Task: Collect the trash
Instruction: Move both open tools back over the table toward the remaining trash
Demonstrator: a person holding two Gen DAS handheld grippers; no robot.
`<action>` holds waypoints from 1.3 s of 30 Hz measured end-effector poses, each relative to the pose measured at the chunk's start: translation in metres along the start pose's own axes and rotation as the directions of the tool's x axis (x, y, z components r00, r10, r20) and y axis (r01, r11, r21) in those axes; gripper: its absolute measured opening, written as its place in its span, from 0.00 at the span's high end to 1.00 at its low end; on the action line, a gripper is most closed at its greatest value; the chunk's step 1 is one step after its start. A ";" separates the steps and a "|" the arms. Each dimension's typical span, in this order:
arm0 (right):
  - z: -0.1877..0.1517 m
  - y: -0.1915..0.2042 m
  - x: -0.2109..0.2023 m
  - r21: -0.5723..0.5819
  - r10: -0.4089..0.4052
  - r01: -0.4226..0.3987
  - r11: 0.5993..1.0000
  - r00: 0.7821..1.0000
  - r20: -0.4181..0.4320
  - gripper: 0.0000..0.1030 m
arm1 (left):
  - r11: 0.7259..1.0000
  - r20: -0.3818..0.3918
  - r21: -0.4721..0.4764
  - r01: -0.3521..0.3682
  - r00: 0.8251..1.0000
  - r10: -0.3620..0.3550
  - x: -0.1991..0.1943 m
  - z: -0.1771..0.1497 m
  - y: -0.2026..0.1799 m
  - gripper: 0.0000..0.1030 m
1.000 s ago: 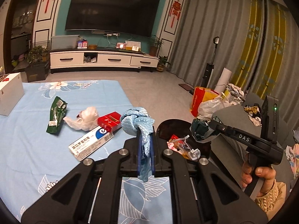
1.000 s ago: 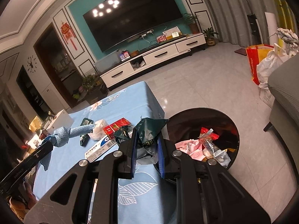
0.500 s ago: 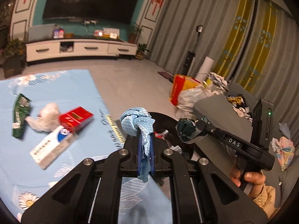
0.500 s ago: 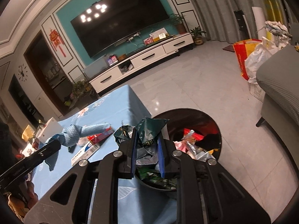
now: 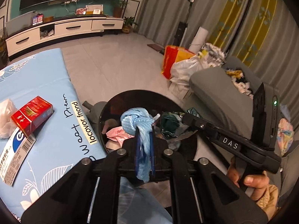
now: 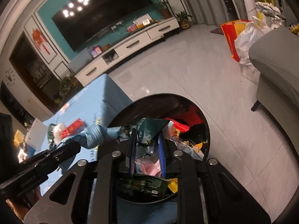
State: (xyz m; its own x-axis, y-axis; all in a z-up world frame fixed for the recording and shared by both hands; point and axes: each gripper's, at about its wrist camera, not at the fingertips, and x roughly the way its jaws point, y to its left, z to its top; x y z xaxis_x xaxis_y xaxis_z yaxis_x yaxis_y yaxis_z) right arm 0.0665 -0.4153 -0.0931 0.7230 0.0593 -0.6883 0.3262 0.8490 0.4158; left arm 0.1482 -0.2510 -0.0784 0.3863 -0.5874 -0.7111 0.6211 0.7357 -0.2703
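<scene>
My left gripper (image 5: 144,128) is shut on a knotted light-blue cloth (image 5: 136,117) and holds it over the black round trash bin (image 5: 112,104). My right gripper (image 6: 146,136) has its jaws parted, and a crumpled dark green wrapper (image 6: 149,128) sits loosely between the fingers above the bin (image 6: 205,123). The bin holds pink, red and green wrappers. The right gripper (image 5: 186,118) also shows in the left wrist view, over the bin's right side. The blue cloth (image 6: 93,134) shows in the right wrist view.
On the blue flowered table cloth (image 5: 56,140) lie a red cigarette pack (image 5: 31,113), a white toothpaste box (image 5: 15,153) and a crumpled white bag (image 5: 5,115). A grey sofa (image 6: 276,59) stands to the right, with bags (image 5: 179,63) on the floor behind.
Both grippers moved from above the table edge to over the bin. The right gripper's jaws have opened wider around the green wrapper. The left still grips the cloth.
</scene>
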 end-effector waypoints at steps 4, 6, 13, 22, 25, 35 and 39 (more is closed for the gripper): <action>-0.005 -0.003 -0.003 0.007 -0.025 0.025 1.000 1.000 0.014 0.52 | 1.000 0.003 -0.009 -0.026 1.000 0.026 0.003 -0.006 0.005 0.50; -0.007 -0.003 -0.006 0.004 -0.027 0.027 1.000 1.000 0.016 0.49 | 0.999 0.009 -0.010 -0.042 0.999 0.042 -0.005 -0.009 0.008 0.43; -0.015 0.009 -0.023 0.010 0.009 -0.009 1.000 1.000 0.001 0.45 | 0.991 0.046 -0.047 -0.125 0.991 0.128 -0.055 -0.035 0.031 0.17; -0.037 0.079 -0.023 -0.096 0.077 -0.084 0.992 0.994 -0.072 0.43 | 0.924 0.008 -0.203 -0.325 0.943 0.334 -0.126 -0.094 0.087 0.11; -0.046 0.103 -0.022 -0.145 0.093 -0.107 0.984 0.991 -0.100 0.43 | 0.891 0.003 -0.265 -0.369 0.924 0.383 -0.146 -0.108 0.107 0.11; -0.066 0.177 -0.019 -0.286 0.112 -0.156 0.945 0.980 -0.162 0.35 | 0.851 0.074 -0.347 -0.393 0.893 0.443 -0.199 -0.135 0.129 0.09; -0.071 0.200 -0.018 -0.324 0.113 -0.163 0.932 0.979 -0.169 0.35 | 0.845 0.091 -0.373 -0.382 0.892 0.443 -0.212 -0.143 0.141 0.09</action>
State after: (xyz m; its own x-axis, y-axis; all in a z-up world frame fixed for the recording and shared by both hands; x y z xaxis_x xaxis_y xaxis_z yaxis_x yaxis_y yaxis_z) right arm 0.0749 -0.2091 -0.0398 0.6416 0.2425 -0.7277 -0.0113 0.9516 0.3072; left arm 0.0566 0.0254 -0.0580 0.6816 -0.2284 -0.6952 0.1231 0.9723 -0.1988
